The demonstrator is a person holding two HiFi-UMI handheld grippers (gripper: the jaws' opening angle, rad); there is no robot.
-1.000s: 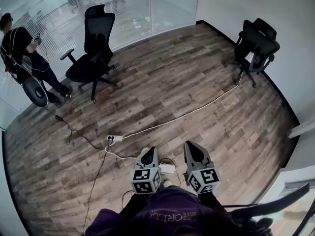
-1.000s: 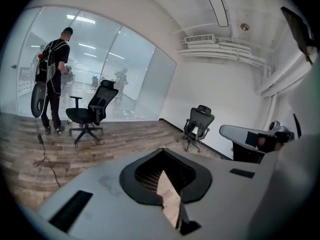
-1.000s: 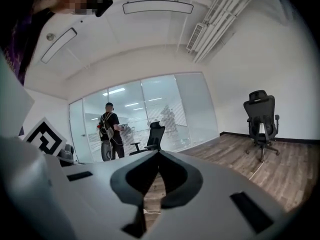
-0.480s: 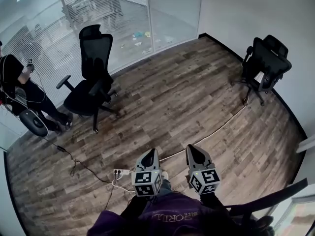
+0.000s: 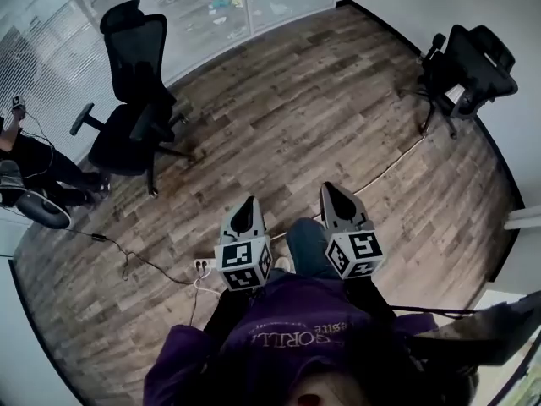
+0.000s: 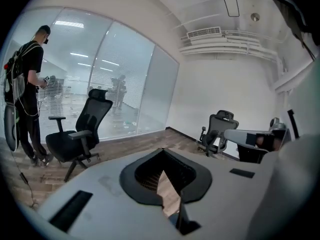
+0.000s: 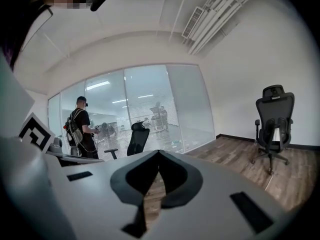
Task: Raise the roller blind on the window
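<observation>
No roller blind or its cord shows in any view. In the head view my left gripper [image 5: 245, 203] and right gripper [image 5: 331, 189] are held side by side in front of the purple-sleeved person, above the wood floor [image 5: 296, 117]. Both are shut with nothing between their jaws. The left gripper view has the left gripper [image 6: 162, 151] pointing across the room toward a glass wall [image 6: 125, 84]. In the right gripper view the right gripper [image 7: 159, 152] faces the same glass wall [image 7: 150, 104].
A black office chair [image 5: 127, 100] stands at the left near the glass wall [image 5: 169, 7], and another chair [image 5: 473, 62] stands by the right wall. A person [image 5: 25, 159] stands at the far left. A white cable [image 5: 380, 172] and a power strip [image 5: 203, 266] lie on the floor.
The view has travelled forward over the floor: the power strip and cable now lie beside the grippers instead of ahead. Both grippers stay shut, side by side.
</observation>
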